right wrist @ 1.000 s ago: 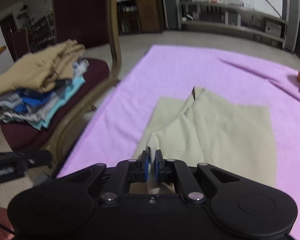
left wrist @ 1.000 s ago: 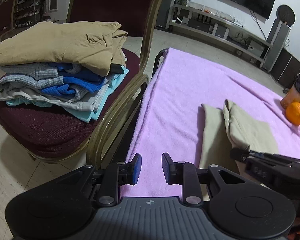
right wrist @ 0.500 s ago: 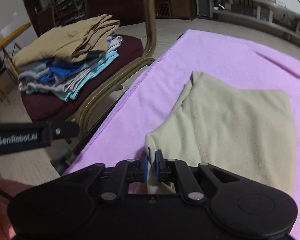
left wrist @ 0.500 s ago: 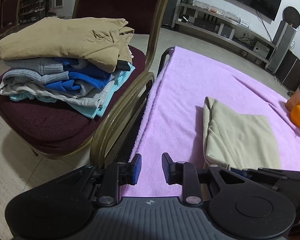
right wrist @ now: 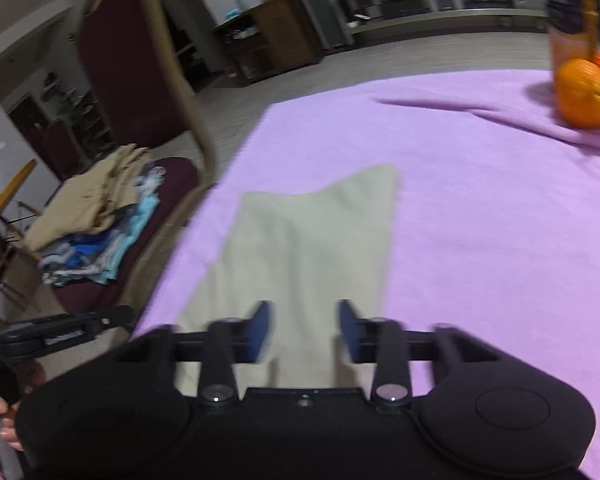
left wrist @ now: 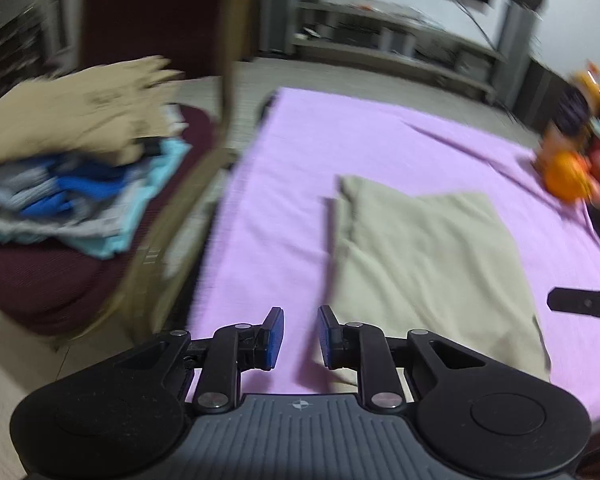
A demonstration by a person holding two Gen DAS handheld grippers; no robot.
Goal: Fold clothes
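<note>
A: Fingers, right gripper: parted and opening, blue pads clear of any cloth. A second ago they were pinched on the near corner of the beige garment; that corner now lies flat beneath the gap, released.

B: Fingers, left gripper: entry?

A: Apart with nothing between them, closing slightly over bare purple cloth on the worktop, just left of the garment's near edge. Empty then, empty now.

B: Garment, location and condition?

A: One item, beige, folded into a rough rectangle and lying flat on the purple cloth near the front of the worktop. A second ago one half stood up, mid-fold; it has since come over and settled onto the other half. One far corner sticks out a little past the rest.

B: Other stock?

A: Stack of folded clothes on the maroon chair, left of the worktop, well apart from the garment. Oranges and a bottle at the far right corner. Both views blurred.

B: Meaning for the task?

A: Judged: this fold is laid and let go. Item likely needs either one more fold or a lift across to the stack; both grippers are free for it.
</note>
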